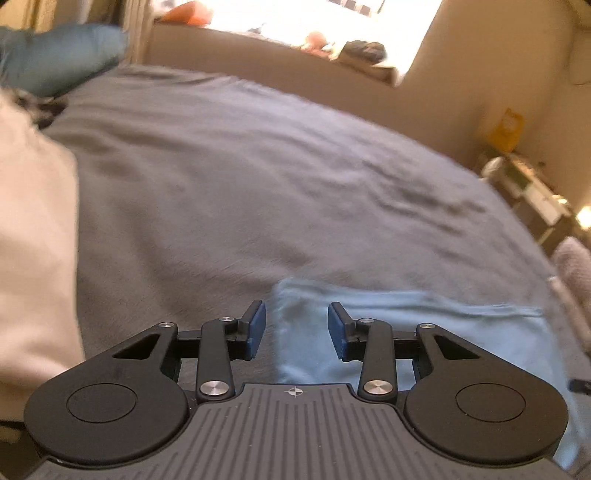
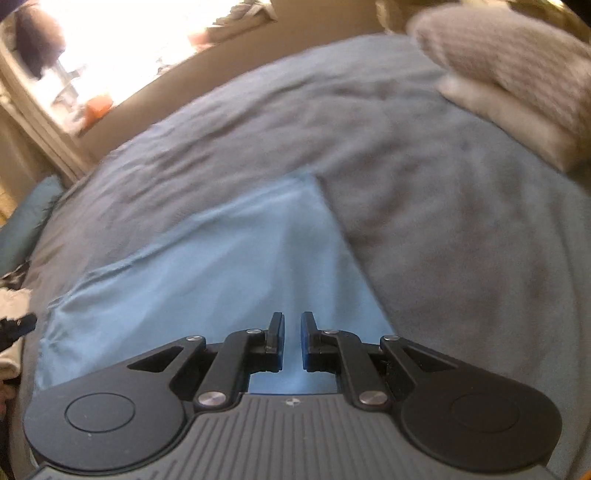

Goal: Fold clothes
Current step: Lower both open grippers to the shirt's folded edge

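Now the light blue garment (image 2: 221, 266) runs under both housings, near edge hidden; left gripper (image 1: 296, 328) jaws apart, empty; right gripper (image 2: 292, 341) jaws nearly shut, empty.

Blown-out window (image 1: 369, 22), motion blur, fisheye warp

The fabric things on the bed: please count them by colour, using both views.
Light blue garment: 1
Teal pillow: 1
Cream cloth: 1
Grey-pink knitted pile: 1
Total: 4, on the grey bedcover.
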A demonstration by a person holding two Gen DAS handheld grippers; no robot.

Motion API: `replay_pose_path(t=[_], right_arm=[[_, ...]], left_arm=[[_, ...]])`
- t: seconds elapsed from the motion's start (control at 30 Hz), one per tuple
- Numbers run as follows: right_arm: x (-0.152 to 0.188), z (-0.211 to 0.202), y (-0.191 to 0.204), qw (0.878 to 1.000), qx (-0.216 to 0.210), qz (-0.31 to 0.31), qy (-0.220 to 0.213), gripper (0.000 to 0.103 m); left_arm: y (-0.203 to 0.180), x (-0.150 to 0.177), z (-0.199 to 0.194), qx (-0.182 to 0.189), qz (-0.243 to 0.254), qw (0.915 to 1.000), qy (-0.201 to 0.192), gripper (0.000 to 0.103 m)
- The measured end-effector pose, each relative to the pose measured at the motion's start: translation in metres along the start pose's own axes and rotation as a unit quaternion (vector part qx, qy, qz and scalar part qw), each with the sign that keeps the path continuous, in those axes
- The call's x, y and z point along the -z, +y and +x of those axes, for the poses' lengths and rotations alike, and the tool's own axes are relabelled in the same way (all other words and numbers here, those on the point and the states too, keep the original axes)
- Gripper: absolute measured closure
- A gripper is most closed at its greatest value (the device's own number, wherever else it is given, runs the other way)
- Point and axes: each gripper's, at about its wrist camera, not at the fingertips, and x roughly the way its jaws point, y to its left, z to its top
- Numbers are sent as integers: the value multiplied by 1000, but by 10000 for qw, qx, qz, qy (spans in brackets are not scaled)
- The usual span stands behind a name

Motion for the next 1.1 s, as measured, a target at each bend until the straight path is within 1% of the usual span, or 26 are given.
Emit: replay_pose_path(t=[0.07,0.13,0.23,0.27,0.37,0.4,0.47,0.57,0.7,0.83,0.93,0.97,1.0,1.07,1.1], right_arm=[[-10,7,16,9995,-179,-249,12,94],[-20,18,30,9983,-331,-470,61,94],[-38,43,42,9968,-500,-607,153,94],[-44,52,43,9965,-537,-621,163,94],[-62,79,32,9978,-487,-386,212,94],[-67,88,26,9985,-424,-273,214,94],[-78,101,9,9992,-330,70,209,95],[-88,110,-14,9981,-327,518,70,96],[-94,104,-36,9946,-103,999,-248,95],[-95,91,-58,9864,254,1559,-452,93],[-91,74,-74,9783,212,1979,-571,93],[-89,67,-75,9780,138,1992,-605,93],[-87,59,-74,9789,71,1940,-640,93],[-82,44,-68,9811,-125,1811,-670,92],[-79,37,-64,9821,-235,1741,-677,89]], left_arm=[[-19,2,3,301,287,9990,150,65],[-40,7,13,518,633,9959,382,65],[-66,15,38,644,1106,9896,658,64],[-67,15,46,610,1142,9893,679,64],[-53,7,66,387,774,9941,655,64],[-43,3,69,333,573,9960,598,64],[-27,-4,71,266,227,9982,490,64],[-8,-10,70,91,-52,9991,412,64],[9,-16,64,53,-378,9986,369,63],[6,-18,54,-75,-279,9990,329,59],[-9,-16,37,-349,147,9989,272,56],[-14,-16,31,-453,313,9982,251,51],[-20,-15,24,-514,450,9974,228,49],[-30,-10,6,-381,545,9975,218,45],[-35,-8,-3,-298,580,9976,223,41]])
